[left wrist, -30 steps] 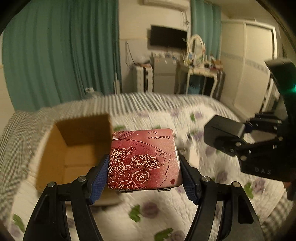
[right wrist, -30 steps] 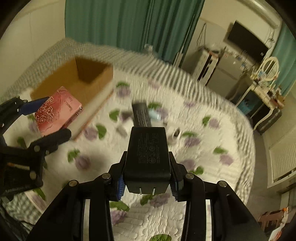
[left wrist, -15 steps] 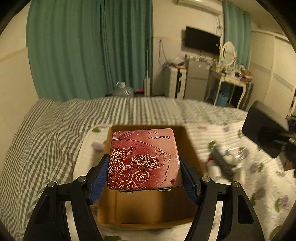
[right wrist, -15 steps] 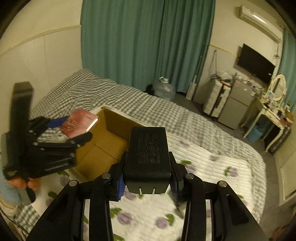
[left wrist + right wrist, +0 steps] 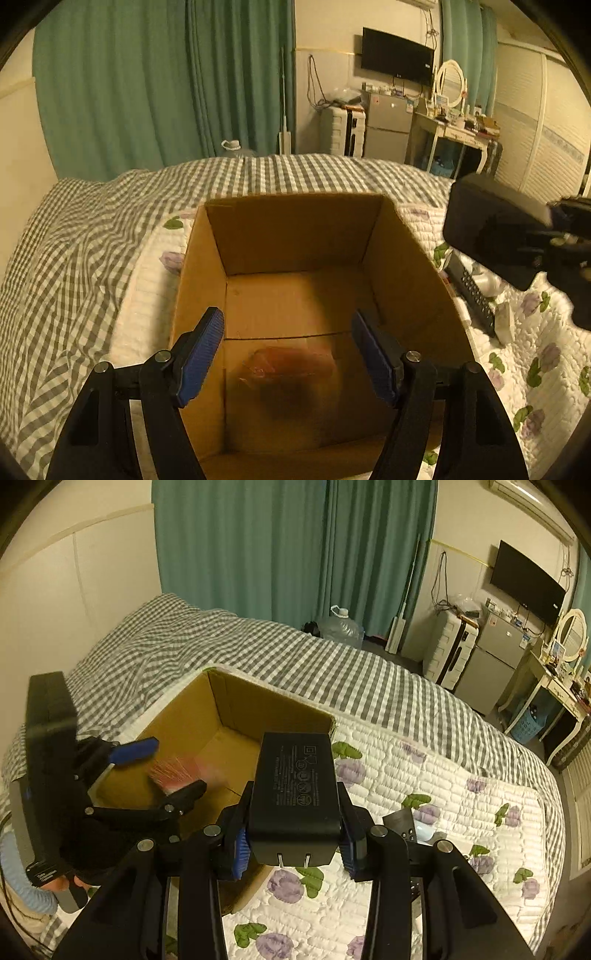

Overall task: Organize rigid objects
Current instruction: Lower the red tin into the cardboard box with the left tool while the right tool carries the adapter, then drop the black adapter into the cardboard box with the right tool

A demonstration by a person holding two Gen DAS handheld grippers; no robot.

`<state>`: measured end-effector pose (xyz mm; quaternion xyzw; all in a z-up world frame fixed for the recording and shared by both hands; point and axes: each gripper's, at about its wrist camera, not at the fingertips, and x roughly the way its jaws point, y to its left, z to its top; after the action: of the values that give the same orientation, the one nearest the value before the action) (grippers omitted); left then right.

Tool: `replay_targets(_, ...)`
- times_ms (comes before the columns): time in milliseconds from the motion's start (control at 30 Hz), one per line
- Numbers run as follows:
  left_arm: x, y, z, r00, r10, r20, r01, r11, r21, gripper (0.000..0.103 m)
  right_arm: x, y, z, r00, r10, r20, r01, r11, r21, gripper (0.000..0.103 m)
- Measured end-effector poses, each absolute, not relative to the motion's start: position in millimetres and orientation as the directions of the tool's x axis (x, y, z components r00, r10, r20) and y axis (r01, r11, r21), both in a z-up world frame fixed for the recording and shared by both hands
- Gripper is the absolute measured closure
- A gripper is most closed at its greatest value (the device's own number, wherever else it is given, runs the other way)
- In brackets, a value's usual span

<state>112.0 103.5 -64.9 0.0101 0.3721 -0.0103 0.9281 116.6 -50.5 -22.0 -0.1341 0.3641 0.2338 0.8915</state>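
While its blue-padded fingers stand spread wide with nothing between them, the left claw (image 5: 288, 354) hangs over an open cardboard box (image 5: 402, 266) on the bed (image 5: 92, 251), seen from the left wrist camera; a red tin (image 5: 291, 365), blurred, shows inside the box near its floor, and whether it lies on the floor cannot be told. At the right edge, a black power adapter (image 5: 491, 232) sits beside the box, above a black remote control (image 5: 472, 295) lying on the flowered quilt (image 5: 546, 354). From the right wrist camera, the right claw (image 5: 293, 843) is closed on the power adapter (image 5: 295, 786), prongs toward the lens, just beside the box's (image 5: 192, 716) near corner. The left claw (image 5: 159, 771) appears at left over the box, the red tin (image 5: 177, 771) a blur between its parted fingers. The remote control (image 5: 402, 825) lies on the quilt (image 5: 443, 771) behind the right claw.
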Motion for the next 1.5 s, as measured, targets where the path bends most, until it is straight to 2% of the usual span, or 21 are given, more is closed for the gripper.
replay_targets(300, 87, 120, -35, 0.783, 0.028, -0.622, -0.036, 0.999, 0.001, 0.028, 115, -34, -16, 0.636, 0.336, -0.694, -0.523, 0.85, -0.068, 0.065)
replay_targets(700, 91, 145, -44, 0.766, 0.061, -0.64, -0.097, 0.995, -0.021, 0.028, 155, 8, -77, 0.591, 0.323, -0.739, -0.508, 0.861, -0.03, 0.064)
replay_targets(867, 93, 147, -45, 0.756, 0.075, -0.65, -0.112, 0.994, -0.014, 0.028, 162, -1, -87, 0.551, 0.355, -0.755, -0.502, 0.864, 0.04, 0.062)
replay_targets(900, 92, 147, -45, 0.757, 0.077, -0.649, -0.112, 0.994, -0.013, 0.028, 160, -5, -83, 0.568, 0.367, -0.737, -0.498, 0.866, 0.047, 0.054)
replay_targets(933, 92, 146, -45, 0.756, 0.079, -0.649, -0.112, 0.994, -0.01, 0.028, 158, -12, -74, 0.591, 0.377, -0.713, -0.489, 0.871, 0.056, 0.039)
replay_targets(1000, 92, 143, -44, 0.755, 0.081, -0.651, -0.105, 0.994, 0.001, 0.028, 154, -23, -61, 0.612, 0.399, -0.683, -0.485, 0.872, 0.075, 0.029)
replay_targets(1100, 90, 133, -42, 0.756, 0.085, -0.649, -0.089, 0.996, 0.026, 0.027, 146, -47, -35, 0.651, 0.4, -0.645, -0.467, 0.881, 0.075, 0.026)
replay_targets(1133, 89, 129, -40, 0.757, 0.084, -0.648, -0.083, 0.996, 0.033, 0.027, 141, -59, -25, 0.667, 0.392, -0.634, -0.459, 0.886, 0.065, 0.02)
replay_targets(1233, 86, 110, -31, 0.766, 0.065, -0.639, -0.046, 0.998, 0.047, 0.027, 128, -95, -3, 0.718, 0.358, -0.596, -0.429, 0.903, 0.025, 0.011)
replay_targets(1333, 81, 80, -21, 0.776, 0.047, -0.63, 0.001, 0.997, 0.076, 0.027, 118, -134, 11, 0.757, 0.3, -0.581, -0.384, 0.923, -0.024, 0.01)
replay_targets(1500, 80, 35, -17, 0.764, 0.001, -0.645, 0.048, 0.997, 0.057, 0.027, 108, -193, 14, 0.779, 0.231, -0.583, -0.323, 0.945, -0.057, 0.009)
